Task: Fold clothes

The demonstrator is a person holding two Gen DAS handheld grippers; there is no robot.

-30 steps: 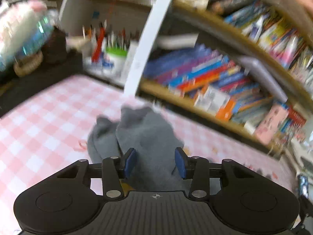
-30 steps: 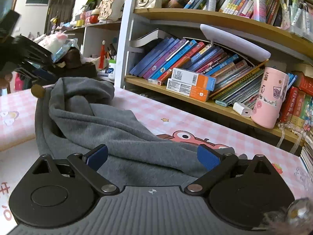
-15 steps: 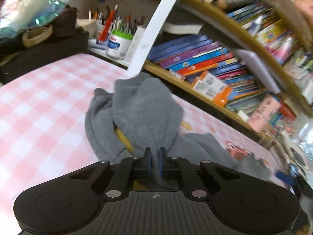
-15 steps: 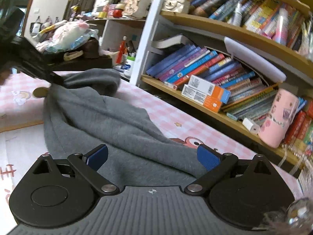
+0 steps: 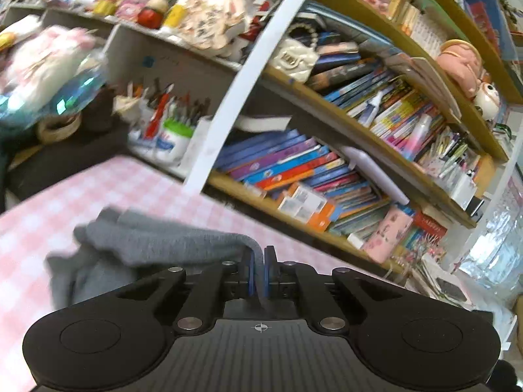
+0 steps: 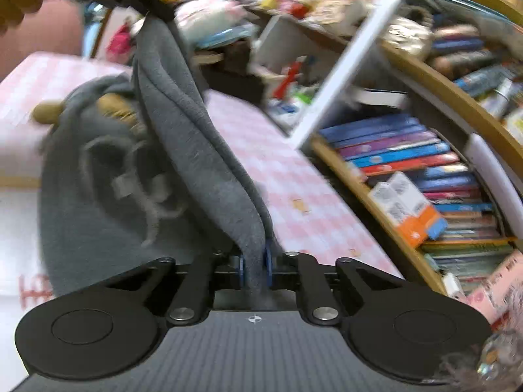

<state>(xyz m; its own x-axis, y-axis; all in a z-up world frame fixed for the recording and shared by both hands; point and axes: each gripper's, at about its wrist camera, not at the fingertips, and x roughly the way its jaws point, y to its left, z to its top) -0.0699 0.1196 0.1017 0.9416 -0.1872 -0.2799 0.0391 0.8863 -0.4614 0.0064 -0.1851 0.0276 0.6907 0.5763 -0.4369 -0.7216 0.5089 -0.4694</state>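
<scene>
A grey fleece garment (image 5: 157,245) with a yellow-brown inner part (image 6: 114,107) is lifted off the pink checked table (image 5: 98,189). My left gripper (image 5: 257,271) is shut on one edge of it; the cloth trails down to the left. My right gripper (image 6: 254,266) is shut on another edge. In the right wrist view the cloth (image 6: 183,137) stretches taut up to the left gripper at the top left, and the rest hangs below with a drawstring showing.
A bookshelf (image 5: 327,176) full of books runs along the table's far side. A white upright post (image 5: 248,75) and a pen pot (image 5: 173,137) stand at the back. A pink cup (image 5: 385,232) sits on the lower shelf.
My right gripper has closed on the garment's edge. Both grippers have risen, pulling the grey cloth up and taut between them. The left gripper stays shut on its edge.
</scene>
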